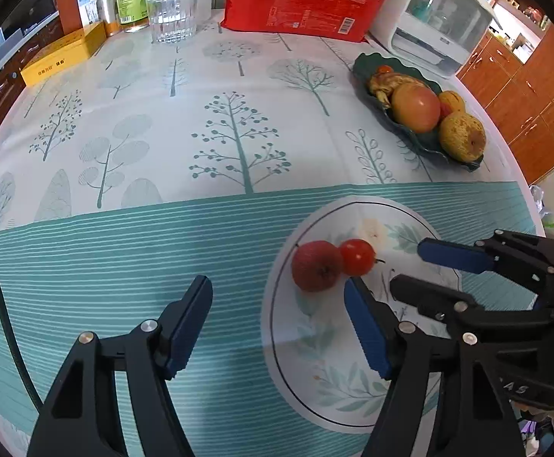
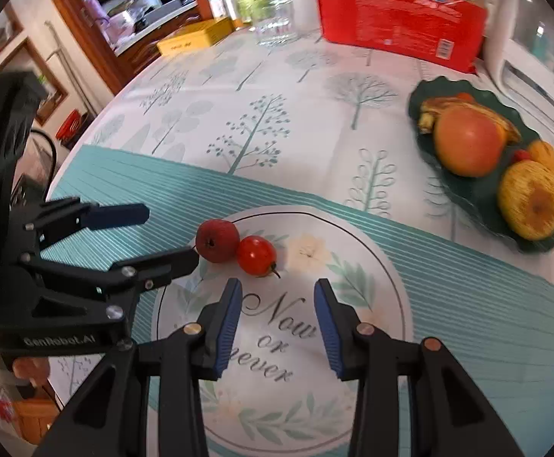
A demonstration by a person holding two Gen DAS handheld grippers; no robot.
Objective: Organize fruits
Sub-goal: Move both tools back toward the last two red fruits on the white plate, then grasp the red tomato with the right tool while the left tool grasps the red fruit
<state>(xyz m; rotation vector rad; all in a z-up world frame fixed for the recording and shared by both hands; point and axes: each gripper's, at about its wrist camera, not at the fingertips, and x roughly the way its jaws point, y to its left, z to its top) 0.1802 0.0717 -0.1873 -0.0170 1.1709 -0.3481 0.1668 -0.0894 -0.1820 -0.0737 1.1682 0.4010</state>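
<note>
Both grippers hang over the white plate (image 2: 387, 266), fingers apart, holding nothing. The right gripper (image 2: 277, 327) is near the tomato (image 2: 257, 255), the left gripper (image 1: 277, 327) near the red fruit (image 1: 316, 265). I think the next step is grabbing one gently, probably to carry it to the far green dish (image 2: 482, 190)

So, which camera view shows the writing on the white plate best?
The right wrist view: the white plate lies almost whole there, its script readable between the fingers. In the left wrist view the plate is partly covered by both grippers, its writing mostly hidden.
</note>
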